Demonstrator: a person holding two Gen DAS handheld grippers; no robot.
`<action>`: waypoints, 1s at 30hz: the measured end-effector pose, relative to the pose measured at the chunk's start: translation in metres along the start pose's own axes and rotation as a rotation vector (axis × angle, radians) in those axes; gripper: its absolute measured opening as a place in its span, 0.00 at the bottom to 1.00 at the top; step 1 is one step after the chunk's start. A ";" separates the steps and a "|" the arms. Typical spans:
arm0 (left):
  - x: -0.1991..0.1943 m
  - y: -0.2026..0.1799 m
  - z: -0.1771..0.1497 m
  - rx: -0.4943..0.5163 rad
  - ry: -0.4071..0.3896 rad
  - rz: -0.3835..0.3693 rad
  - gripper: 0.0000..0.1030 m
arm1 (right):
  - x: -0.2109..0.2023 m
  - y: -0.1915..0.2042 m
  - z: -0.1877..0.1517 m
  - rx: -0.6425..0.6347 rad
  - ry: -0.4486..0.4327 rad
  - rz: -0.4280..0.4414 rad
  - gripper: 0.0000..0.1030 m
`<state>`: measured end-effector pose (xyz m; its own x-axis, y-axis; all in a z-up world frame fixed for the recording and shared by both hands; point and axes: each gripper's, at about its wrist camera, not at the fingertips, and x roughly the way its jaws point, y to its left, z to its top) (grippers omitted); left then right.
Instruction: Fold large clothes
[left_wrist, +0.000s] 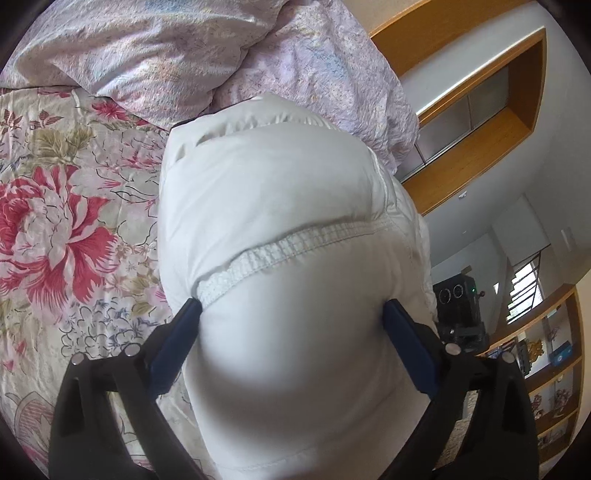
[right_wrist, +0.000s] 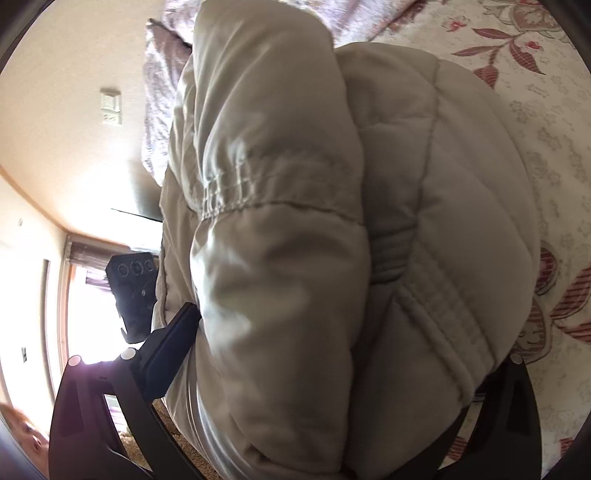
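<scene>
A puffy white padded jacket lies bundled on a floral bedspread. Its elastic hem runs across the left wrist view. My left gripper has its blue pads pressed into both sides of the bundle's near end. In the right wrist view the same jacket looks beige in shadow and fills the frame. My right gripper straddles its thick folded end. The left pad is against the fabric. The right finger is mostly hidden under the overhanging padding.
A crumpled lilac duvet is heaped at the far end of the bed. Beyond the bed edge stand a black device and wooden shelves. Part of a person shows at the lower left of the right wrist view.
</scene>
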<state>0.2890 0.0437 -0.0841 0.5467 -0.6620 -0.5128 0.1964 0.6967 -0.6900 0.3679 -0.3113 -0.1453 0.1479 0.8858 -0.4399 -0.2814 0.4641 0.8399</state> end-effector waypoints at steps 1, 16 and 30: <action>-0.003 -0.001 0.000 0.003 -0.011 -0.009 0.84 | 0.000 0.000 -0.003 -0.006 -0.008 0.016 0.93; -0.022 -0.013 0.029 0.104 -0.096 0.042 0.68 | 0.013 0.009 0.001 -0.054 -0.066 0.086 0.72; -0.083 0.045 0.058 0.012 -0.223 0.158 0.68 | 0.097 0.063 0.053 -0.177 0.048 0.063 0.72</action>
<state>0.2993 0.1463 -0.0434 0.7367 -0.4687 -0.4874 0.1038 0.7906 -0.6035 0.4148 -0.1958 -0.1180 0.0804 0.9103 -0.4061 -0.4514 0.3965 0.7994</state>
